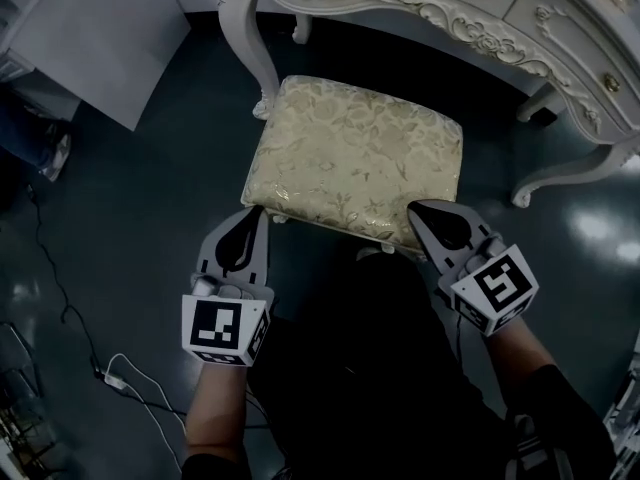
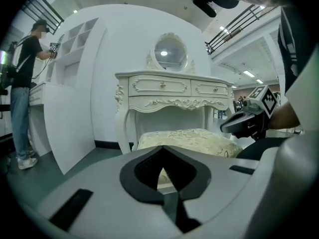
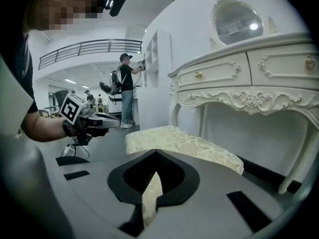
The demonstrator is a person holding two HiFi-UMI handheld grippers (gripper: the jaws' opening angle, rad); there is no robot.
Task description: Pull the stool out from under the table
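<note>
Looking steeply down on the white dressing table (image 1: 470,28), standing along the top of the head view as the fixed thing to be cleared; finding the stool (image 1: 355,158) on the dark floor (image 1: 150,198) in front of it, cushion almost wholly out past the carved apron, only its far edge lying about level with the table's front legs, so judging the pull as nearly or fully done; holding the left gripper (image 1: 255,216) just beside the cushion's near left corner and the right gripper (image 1: 425,213) just beside the near right corner, one at each side, presumably for dragging the seat squarely toward the body rather than slewing it; touching the cushion with neither, as far as the head view is showing; pointing both a little downward, the seat lying beyond the tips in both gripper views; showing both pairs of jaws clenched together on nothing, tips meeting, with only a sliver of cushion fabric visible behind them; judging little left beyond checking that the stool is clearing the legs.
</note>
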